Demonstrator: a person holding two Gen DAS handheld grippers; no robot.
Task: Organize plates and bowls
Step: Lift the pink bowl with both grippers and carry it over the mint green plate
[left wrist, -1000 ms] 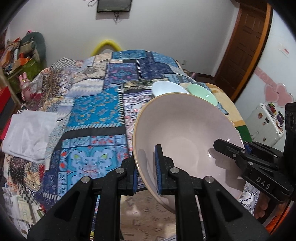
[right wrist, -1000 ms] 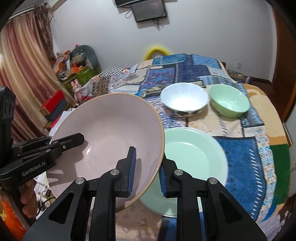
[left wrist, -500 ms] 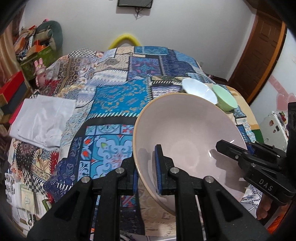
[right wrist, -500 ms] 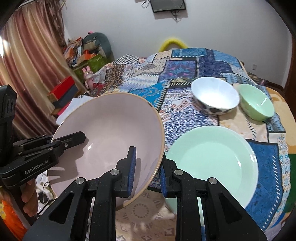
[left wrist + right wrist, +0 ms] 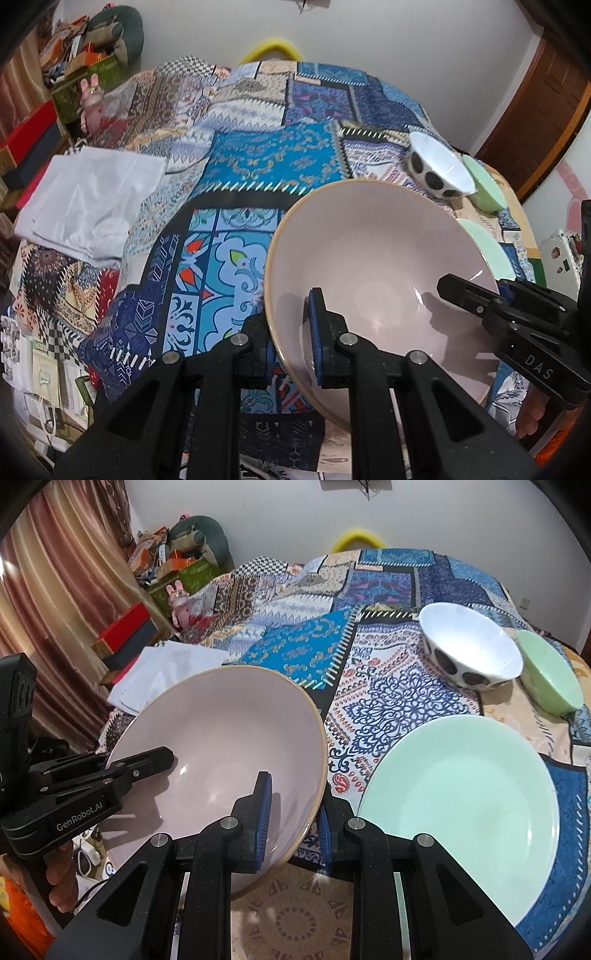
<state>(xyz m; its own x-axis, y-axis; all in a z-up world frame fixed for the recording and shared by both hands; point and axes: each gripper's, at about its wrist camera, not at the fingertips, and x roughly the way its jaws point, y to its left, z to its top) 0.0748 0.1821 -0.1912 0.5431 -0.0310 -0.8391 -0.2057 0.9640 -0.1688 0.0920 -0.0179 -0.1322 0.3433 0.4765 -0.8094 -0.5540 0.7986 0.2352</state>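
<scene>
A patchwork cloth (image 5: 388, 686) covers the counter. The pink bowl (image 5: 221, 746) is above its near edge, tilted, carried by both tools. The left gripper (image 5: 290, 341) has its jaws closed on the bowl's left rim, and the right gripper (image 5: 293, 821) has its jaws closed on the right rim. Just beside the bowl lies a green plate (image 5: 465, 805). Behind the plate stand a white spotted bowl (image 5: 469, 646) and a small green bowl (image 5: 546, 668), close together.

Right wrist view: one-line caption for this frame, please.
Both grippers, right and left, clamp the pink plate by its rim, beside a green plate.
</scene>
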